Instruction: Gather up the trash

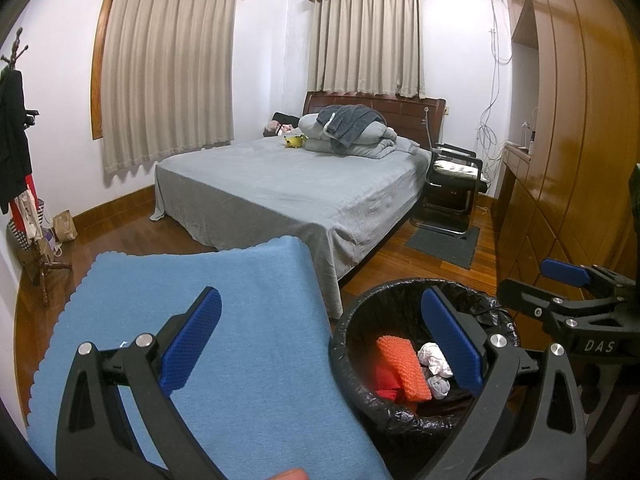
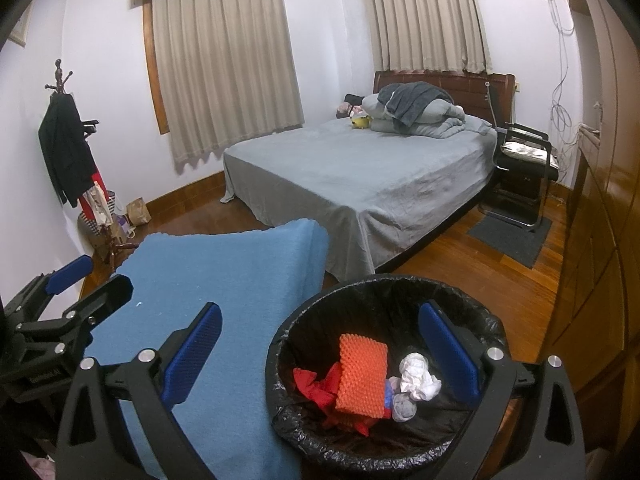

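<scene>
Right wrist view: bin (image 2: pixel 384 432), trash inside, just below right gripper (image 2: pixel 320 356); left gripper (image 2: pixel 90 276) left of bin, farther. Both gape wide, holding nothing.

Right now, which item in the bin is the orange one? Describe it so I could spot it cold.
Start at the black-lined trash bin on the wooden floor, right of the blue cloth. Inside lies the orange bumpy pad, a flat rectangle leaning over red crumpled material. Its dimpled orange surface sets it apart from the white crumpled wad beside it.
</scene>
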The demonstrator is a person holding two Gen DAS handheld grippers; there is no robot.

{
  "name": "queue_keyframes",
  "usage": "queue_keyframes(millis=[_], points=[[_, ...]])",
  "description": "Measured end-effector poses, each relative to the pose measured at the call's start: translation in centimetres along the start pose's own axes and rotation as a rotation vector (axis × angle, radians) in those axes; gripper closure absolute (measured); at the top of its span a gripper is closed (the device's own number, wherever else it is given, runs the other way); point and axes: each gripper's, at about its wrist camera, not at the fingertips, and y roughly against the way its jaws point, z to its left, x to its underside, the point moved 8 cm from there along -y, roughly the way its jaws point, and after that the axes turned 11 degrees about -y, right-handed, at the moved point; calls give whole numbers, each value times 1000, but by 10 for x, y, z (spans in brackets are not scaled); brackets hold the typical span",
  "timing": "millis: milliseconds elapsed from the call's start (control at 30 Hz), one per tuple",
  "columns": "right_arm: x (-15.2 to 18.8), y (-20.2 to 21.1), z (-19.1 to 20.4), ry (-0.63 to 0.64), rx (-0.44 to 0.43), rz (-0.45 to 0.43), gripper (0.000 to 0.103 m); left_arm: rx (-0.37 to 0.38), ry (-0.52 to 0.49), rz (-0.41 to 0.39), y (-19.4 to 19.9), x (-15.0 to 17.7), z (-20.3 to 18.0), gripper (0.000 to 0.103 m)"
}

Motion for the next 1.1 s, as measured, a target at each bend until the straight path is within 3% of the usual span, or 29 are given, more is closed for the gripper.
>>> queue_keyframes(millis=[1100], points=[[4, -2, 4, -3, 0, 6, 6, 0, -3, 3, 1, 0, -1, 6]])
